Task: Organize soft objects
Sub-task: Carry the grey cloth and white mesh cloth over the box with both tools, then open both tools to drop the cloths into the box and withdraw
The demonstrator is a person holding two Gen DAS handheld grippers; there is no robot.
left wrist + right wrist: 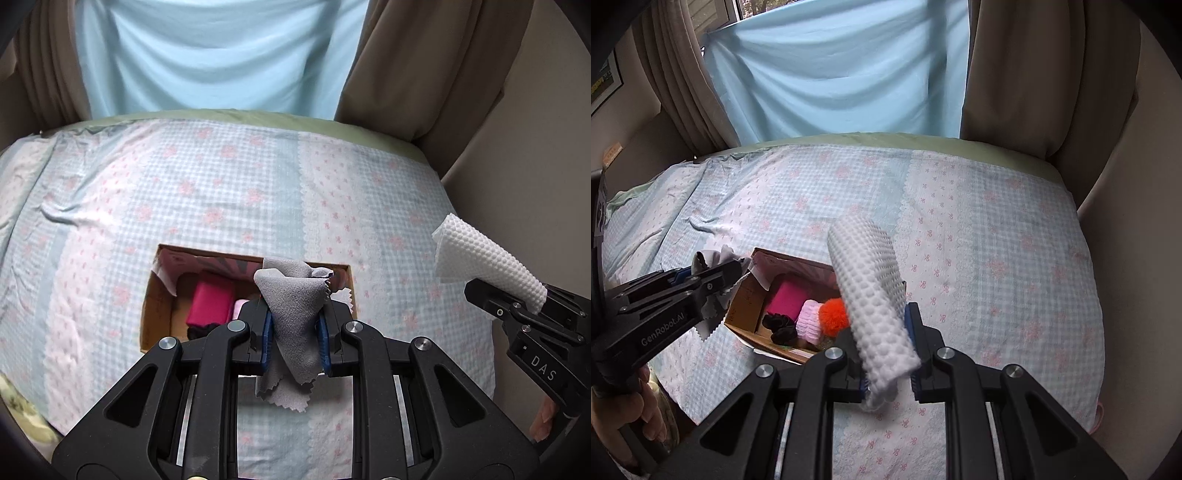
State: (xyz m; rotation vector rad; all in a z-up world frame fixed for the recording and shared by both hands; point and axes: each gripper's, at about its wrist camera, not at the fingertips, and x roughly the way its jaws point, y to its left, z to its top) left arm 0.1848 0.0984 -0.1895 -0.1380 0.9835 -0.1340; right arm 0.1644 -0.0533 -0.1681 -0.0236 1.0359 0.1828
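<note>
My left gripper is shut on a grey cloth with zigzag edges and holds it above the near right part of an open cardboard box. The box holds a magenta folded cloth. In the right wrist view the box also shows a pink knit piece, an orange pompom and dark scrunchies. My right gripper is shut on a rolled white waffle cloth, held above the bed to the right of the box. It also shows in the left wrist view.
The bed carries a blue-and-pink checked sheet. A light blue cloth hangs behind it between brown curtains. A beige wall runs along the bed's right side.
</note>
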